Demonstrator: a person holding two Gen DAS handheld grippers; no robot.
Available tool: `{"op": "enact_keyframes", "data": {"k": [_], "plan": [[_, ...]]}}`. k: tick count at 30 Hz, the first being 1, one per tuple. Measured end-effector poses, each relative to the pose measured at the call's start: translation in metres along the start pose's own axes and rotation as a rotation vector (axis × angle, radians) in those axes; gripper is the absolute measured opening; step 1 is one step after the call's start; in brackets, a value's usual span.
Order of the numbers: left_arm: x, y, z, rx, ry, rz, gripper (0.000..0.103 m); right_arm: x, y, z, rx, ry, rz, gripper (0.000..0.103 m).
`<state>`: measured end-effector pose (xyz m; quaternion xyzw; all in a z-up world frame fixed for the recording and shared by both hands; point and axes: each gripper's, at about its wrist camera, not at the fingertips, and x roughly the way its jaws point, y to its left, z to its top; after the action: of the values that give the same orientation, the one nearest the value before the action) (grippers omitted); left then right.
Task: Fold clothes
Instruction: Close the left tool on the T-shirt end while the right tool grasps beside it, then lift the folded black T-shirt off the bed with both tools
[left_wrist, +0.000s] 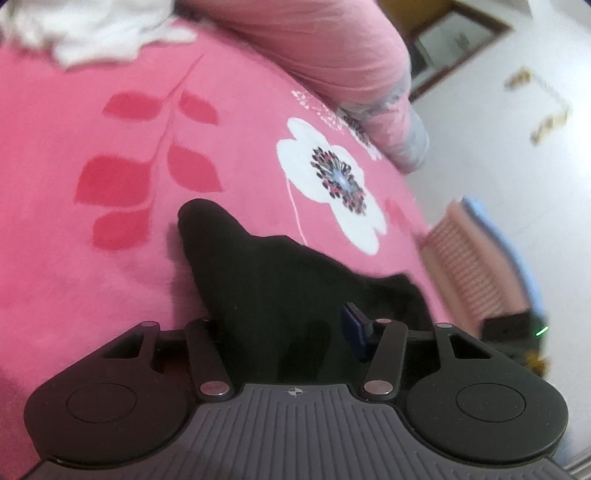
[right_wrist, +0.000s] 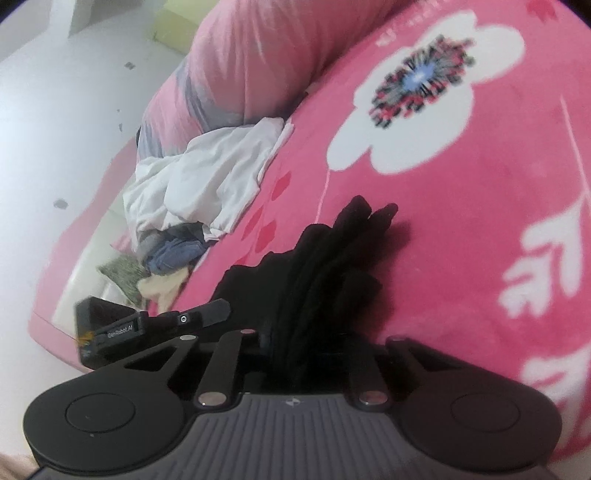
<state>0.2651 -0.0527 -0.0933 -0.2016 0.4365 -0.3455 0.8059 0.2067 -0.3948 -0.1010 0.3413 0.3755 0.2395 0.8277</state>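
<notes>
Nearest, the right gripper (right_wrist: 291, 354) pinches a bunched black garment (right_wrist: 325, 266), and the left gripper (left_wrist: 291, 332) stands half spread with the same dark cloth (left_wrist: 273, 280) between its fingers. It lies on the pink bed (left_wrist: 110, 258), soft, light, limp; best held at edges. Beyond, a white clothes pile (right_wrist: 199, 184).

Both views are fisheye cameras riding on the hand-held grippers, each looking forward and slightly down along its fingers, very close above the pink fleece blanket with white flower print (left_wrist: 110, 258) (right_wrist: 480, 240). The left wrist view faces the rolled pink quilt (left_wrist: 314, 48) and white wall. The right wrist view faces the crumpled white cloth pile (right_wrist: 199, 184). Both share the bunched black garment (left_wrist: 266, 280) (right_wrist: 332, 266), blanket, quilt (right_wrist: 251, 62) and white pile (left_wrist: 92, 29).
</notes>
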Motion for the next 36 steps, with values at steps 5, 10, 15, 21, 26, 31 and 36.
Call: {"op": "enact_keyframes", "data": {"k": [5,10,15,21,26,31,36], "plan": [[0.001,-0.032,-0.010,0.169,0.000,0.165,0.042,-0.009,0.032,-0.005,-0.131,-0.034,-0.085,0.014],[-0.011,-0.046,-0.013,0.141,-0.060,0.245,0.028,-0.012,0.059,-0.012,-0.226,-0.066,-0.177,0.013],[-0.043,-0.069,-0.022,0.165,-0.145,0.270,0.028,-0.032,0.097,-0.025,-0.321,-0.126,-0.198,0.012],[-0.076,-0.094,-0.046,0.220,-0.278,0.265,0.020,-0.050,0.135,-0.043,-0.406,-0.190,-0.232,0.012],[-0.110,-0.113,-0.069,0.252,-0.403,0.292,0.016,-0.068,0.161,-0.065,-0.468,-0.256,-0.268,0.012],[-0.138,-0.126,-0.091,0.278,-0.500,0.293,0.008,-0.082,0.187,-0.089,-0.556,-0.310,-0.308,0.012],[-0.162,-0.139,-0.107,0.303,-0.572,0.274,0.005,-0.097,0.213,-0.106,-0.607,-0.372,-0.317,0.012]]}}
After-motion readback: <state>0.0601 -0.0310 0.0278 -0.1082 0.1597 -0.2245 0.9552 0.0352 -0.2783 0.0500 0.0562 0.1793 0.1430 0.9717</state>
